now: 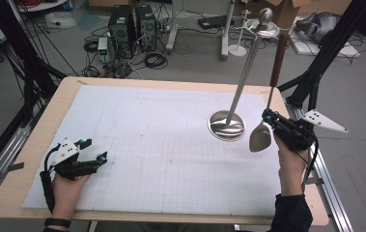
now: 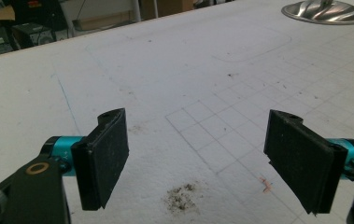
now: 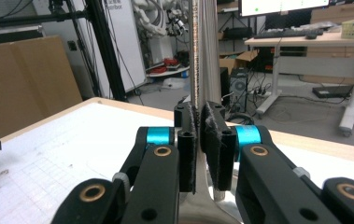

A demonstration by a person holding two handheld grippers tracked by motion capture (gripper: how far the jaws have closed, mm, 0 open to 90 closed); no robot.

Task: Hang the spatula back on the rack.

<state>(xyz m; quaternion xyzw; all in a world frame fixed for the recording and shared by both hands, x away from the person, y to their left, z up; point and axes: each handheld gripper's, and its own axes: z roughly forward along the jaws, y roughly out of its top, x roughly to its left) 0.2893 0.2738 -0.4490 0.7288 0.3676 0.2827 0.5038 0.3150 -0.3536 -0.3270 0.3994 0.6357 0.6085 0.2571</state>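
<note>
Black jaws of the right gripper [image 1: 269,117] pinch the thin neck of a steel ladle [image 1: 260,137], bowl down, brown handle up, just right of the stand [image 1: 227,125]. Beneath lies white gridded paper [image 1: 161,159]; the left gripper [image 1: 96,150] rests agape. Cabling clutters the floor beyond.

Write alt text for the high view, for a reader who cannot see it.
The right gripper, at the table's right edge, is shut on the thin neck of a ladle held upright, bowl down and dark handle up. Beside it a metal stand with a round base rises from the white mat. The left gripper rests open near the mat's near left corner.
</note>
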